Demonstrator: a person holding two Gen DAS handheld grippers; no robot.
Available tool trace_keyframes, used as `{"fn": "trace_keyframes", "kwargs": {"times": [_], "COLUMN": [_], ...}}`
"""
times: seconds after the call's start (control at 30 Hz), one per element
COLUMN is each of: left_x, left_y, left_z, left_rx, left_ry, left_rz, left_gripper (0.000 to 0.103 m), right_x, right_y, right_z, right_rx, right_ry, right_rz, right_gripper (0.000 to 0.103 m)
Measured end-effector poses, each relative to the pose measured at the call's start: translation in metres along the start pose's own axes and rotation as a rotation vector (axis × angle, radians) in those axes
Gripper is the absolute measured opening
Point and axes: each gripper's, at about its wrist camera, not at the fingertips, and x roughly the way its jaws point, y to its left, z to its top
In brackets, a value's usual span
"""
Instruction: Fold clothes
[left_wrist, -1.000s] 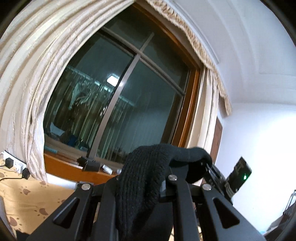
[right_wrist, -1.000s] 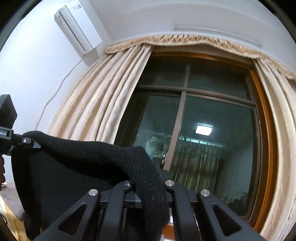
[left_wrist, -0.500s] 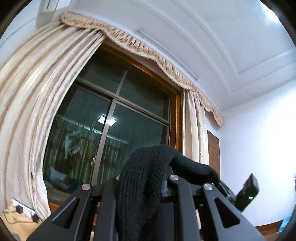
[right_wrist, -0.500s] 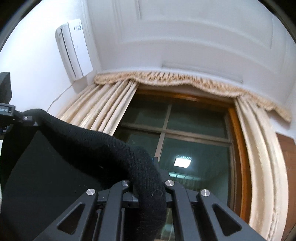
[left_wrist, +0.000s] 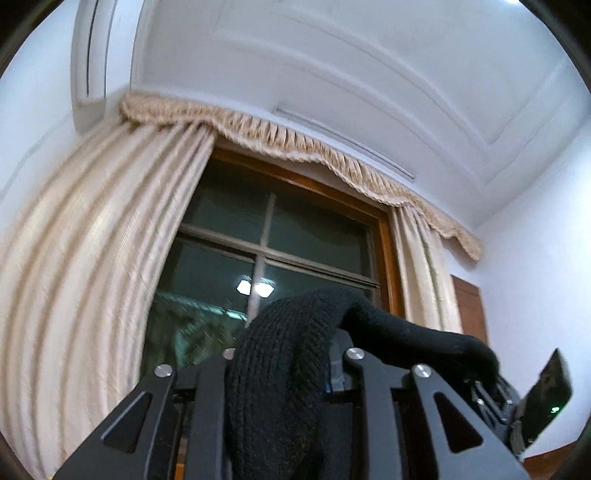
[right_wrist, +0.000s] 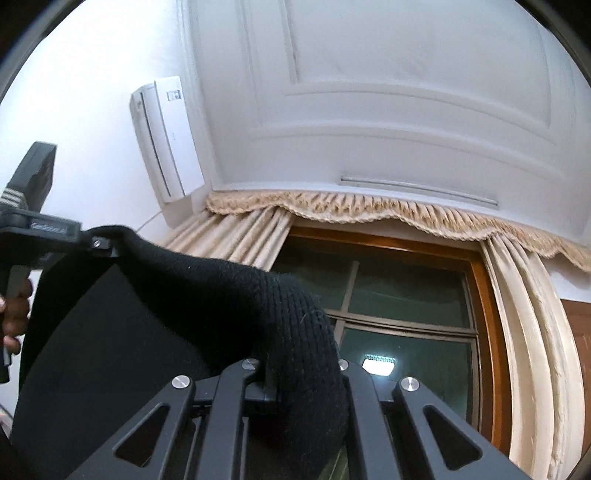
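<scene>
A black knitted garment (left_wrist: 280, 373) is held up high between both grippers. My left gripper (left_wrist: 286, 363) is shut on one bunched edge of it, and the knit runs off to the right toward the other gripper (left_wrist: 517, 398). In the right wrist view my right gripper (right_wrist: 295, 373) is shut on the garment (right_wrist: 207, 295), which stretches left to the left gripper (right_wrist: 55, 236) and hangs below as a dark sheet. A hand (right_wrist: 14, 310) grips that tool's handle. Both cameras point up at the window and ceiling.
Ahead is a dark window (left_wrist: 280, 258) in a brown wooden frame with beige curtains (left_wrist: 85, 266) and a fringed valance (right_wrist: 369, 210). A white air conditioner (right_wrist: 166, 136) hangs on the wall at upper left. The white panelled ceiling (right_wrist: 406, 74) fills the top.
Both grippers have risen and tilted upward with the garment; the views swung from the window sill and bed up to the valance and ceiling. Both holds stay the same.
</scene>
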Motion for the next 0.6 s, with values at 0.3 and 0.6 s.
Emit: {"fn": "trace_keyframes", "kwargs": {"times": [0.3,0.6], "left_x": [-0.005,0.026], "left_y": [-0.021,-0.007], "left_z": [-0.013,-0.051], "left_rx": [0.039,0.083], "left_ry": [0.079,0.185], "left_rz": [-0.095,-0.029], "left_gripper": [0.034,0.034], "right_x": [-0.018,-0.026], "right_y": [-0.016,-0.015], "right_z": [-0.017,-0.030], "right_rx": [0.047,0.020], "right_ry": [0.025,0.029], "right_rz": [-0.042,-0.079], "right_gripper": [0.006,0.006]}}
